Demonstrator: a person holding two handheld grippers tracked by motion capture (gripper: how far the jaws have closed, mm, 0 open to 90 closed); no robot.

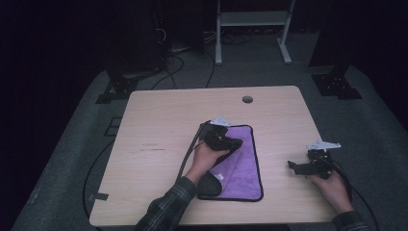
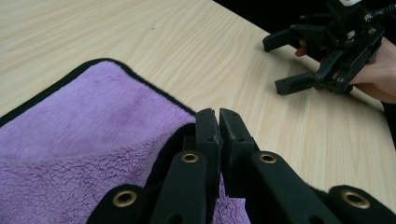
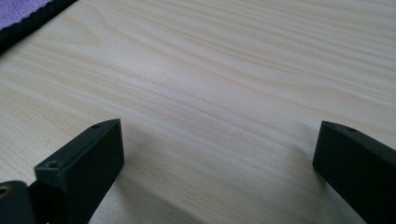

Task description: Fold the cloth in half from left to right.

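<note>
Pinching black-trimmed edge of purple microfibre cloth (image 2: 93, 140), jaws of our left gripper (image 2: 218, 122) clamped together, fold of fabric lifted between them. Cloth lies on desk (image 1: 159, 120), middle-right of centre, near corner already turned over. Our right gripper (image 1: 300, 167) rests on bare wood well right of cloth, jaws spread wide, nothing between them. Risk, as we judge it: thin hem slips from pinch if pull runs too fast; unpinned far side may drag whole cloth along and leave fold crooked.
</note>
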